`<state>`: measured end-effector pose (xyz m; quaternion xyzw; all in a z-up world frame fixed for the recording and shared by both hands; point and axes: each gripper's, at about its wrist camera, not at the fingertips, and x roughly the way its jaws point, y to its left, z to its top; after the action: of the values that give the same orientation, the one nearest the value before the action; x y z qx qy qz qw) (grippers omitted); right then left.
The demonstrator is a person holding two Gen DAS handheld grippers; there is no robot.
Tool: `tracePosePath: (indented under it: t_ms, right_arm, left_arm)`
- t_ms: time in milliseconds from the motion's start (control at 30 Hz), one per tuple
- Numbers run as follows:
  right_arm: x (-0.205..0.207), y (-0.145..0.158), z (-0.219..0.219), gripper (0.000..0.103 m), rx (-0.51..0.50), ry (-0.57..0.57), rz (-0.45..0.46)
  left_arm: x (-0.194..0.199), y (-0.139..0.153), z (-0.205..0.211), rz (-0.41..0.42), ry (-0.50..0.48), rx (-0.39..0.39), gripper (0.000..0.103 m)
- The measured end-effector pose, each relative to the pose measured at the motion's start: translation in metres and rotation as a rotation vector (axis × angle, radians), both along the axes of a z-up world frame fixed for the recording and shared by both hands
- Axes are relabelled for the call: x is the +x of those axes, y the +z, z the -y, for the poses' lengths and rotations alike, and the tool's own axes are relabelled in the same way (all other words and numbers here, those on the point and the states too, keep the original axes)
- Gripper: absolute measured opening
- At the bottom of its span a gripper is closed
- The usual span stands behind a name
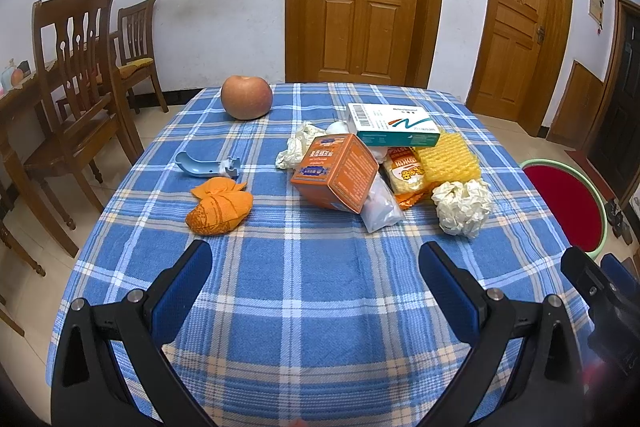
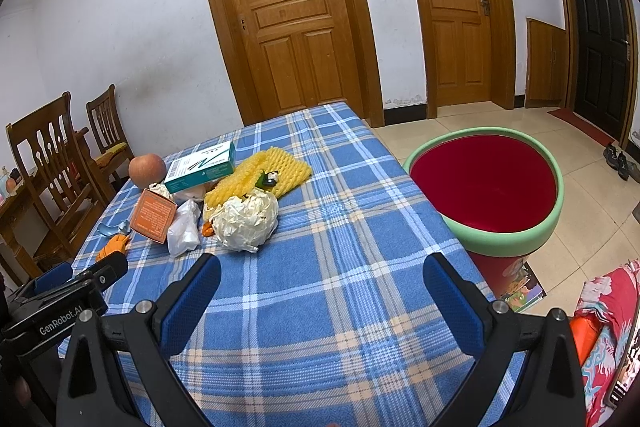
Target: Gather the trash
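Observation:
A pile of trash lies on the blue plaid table: an orange box, a white-and-teal carton, yellow foam netting, a snack wrapper, a clear plastic bag and crumpled paper balls. The biggest paper ball also shows in the right wrist view. A red bin with a green rim stands on the floor right of the table. My left gripper and my right gripper are open and empty, above the table's near part.
An apple, a pale blue plastic tool and an orange cloth pouch lie on the table's left part. Wooden chairs stand at the left. Doors line the back wall. Shoes sit on the floor.

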<state>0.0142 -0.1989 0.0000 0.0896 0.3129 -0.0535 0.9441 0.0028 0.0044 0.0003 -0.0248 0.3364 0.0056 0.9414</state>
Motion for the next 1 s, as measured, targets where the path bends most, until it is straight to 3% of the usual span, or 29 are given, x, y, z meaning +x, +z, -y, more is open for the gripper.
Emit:
tracePosePath:
  t_ms: [1000]
  right_arm:
    - [-0.0004, 0.0002, 0.0003, 0.103, 0.0, 0.0, -0.001]
  left_arm:
    - [-0.0022, 0.0005, -0.0018, -0.002, 0.003, -0.002, 0.102]
